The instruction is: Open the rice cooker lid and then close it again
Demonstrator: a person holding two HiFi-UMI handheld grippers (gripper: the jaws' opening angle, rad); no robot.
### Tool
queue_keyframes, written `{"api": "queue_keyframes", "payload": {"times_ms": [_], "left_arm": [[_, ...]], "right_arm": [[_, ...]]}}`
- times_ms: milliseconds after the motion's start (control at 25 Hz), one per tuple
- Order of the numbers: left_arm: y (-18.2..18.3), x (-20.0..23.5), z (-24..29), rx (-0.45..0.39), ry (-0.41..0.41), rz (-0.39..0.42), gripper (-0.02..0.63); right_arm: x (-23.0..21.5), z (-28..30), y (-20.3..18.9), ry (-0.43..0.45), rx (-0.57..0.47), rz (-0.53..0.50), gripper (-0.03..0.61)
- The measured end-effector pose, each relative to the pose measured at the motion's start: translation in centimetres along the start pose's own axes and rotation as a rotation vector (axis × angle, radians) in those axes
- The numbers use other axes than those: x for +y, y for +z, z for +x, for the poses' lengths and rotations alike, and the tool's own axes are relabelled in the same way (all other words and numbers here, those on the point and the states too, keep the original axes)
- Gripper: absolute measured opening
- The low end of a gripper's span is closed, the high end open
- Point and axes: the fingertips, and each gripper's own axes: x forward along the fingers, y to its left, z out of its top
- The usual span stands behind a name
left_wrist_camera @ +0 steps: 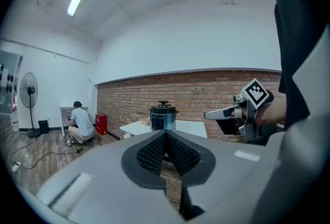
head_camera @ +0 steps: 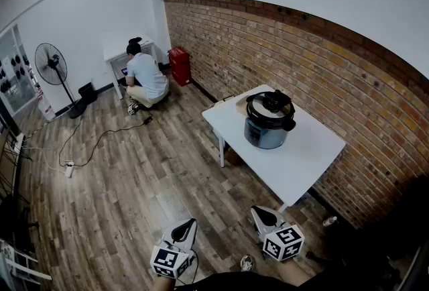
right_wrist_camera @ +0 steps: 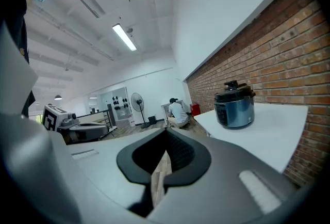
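**Both claws closed and empty, rice cooker shut on the counter**

At the far left of the room a standing fan [head_camera: 51, 65] is on the wooden floor [head_camera: 134, 182], with a cable trailing over the boards near it. Next to the right, a person [head_camera: 146, 78] crouches by a small white desk [head_camera: 120, 49], facing away. A red box [head_camera: 179, 65] stands just beyond, against the foot of the brick wall [head_camera: 301, 55].

Low in the head view, the left claw [head_camera: 186, 226] is held over the floor, well apart from the counter [head_camera: 308, 152]. Its own view shows the jaws pressed together with nothing between them, pointing roughly level toward the cooker across the room. The right claw [head_camera: 263, 216] is just beside it, to the right, near the counter's near corner but not touching it. Its jaws are also together and empty. Each claw carries its marker cube behind the jaws.

The white counter runs with one long edge close to the brick wall. The rice cooker [head_camera: 268, 121] stands upright on it, toward the far end and about midway between the two long edges. Its body is dark blue-grey, and its black lid [head_camera: 269, 106] sits flat and closed on top with a handle in the middle. A pale round thing lies just behind the cooker by the far corner; what it is cannot be told. The rest of the counter toward the near end is bare.
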Motion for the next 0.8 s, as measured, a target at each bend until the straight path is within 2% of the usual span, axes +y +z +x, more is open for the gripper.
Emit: {"api": "queue_keyframes", "payload": {"times_ms": [120,280,480,520,560,600,640,800], "left_arm": [[0.2,0.1,0.6,0.012,-0.003,0.0,0.001],[0.6,-0.1,2.0,-0.021,-0.004,0.016,0.001],[1.8,-1.6,4.6,-0.05,-0.034,-0.026,0.013],[1.8,-1.9,5.3,-0.051,-0.031,-0.026,0.049],[1.6,-2.0,5.9,-0.053,-0.023,-0.021,0.113],[1.5,-2.0,6.5,-0.056,-0.012,-0.018,0.145],[1.5,-2.0,7.1,-0.056,0.001,-0.02,0.161],[1.1,-1.8,8.9,-0.061,0.036,-0.028,0.204]], "right_arm": [[-0.2,0.5,0.1,0.001,0.001,0.0,0.005],[-1.3,0.9,0.2,0.011,0.003,0.007,0.005],[-3.1,1.5,1.6,0.07,-0.057,0.031,0.017],[-3.8,1.8,1.7,0.065,-0.058,0.034,0.076],[-4.5,2.1,1.8,0.057,-0.053,0.036,0.154],[-5.2,2.4,1.8,0.053,-0.046,0.037,0.223],[-5.8,2.7,1.8,0.052,-0.039,0.037,0.258],[-7.8,3.6,1.9,0.066,-0.027,0.026,0.295]]}}
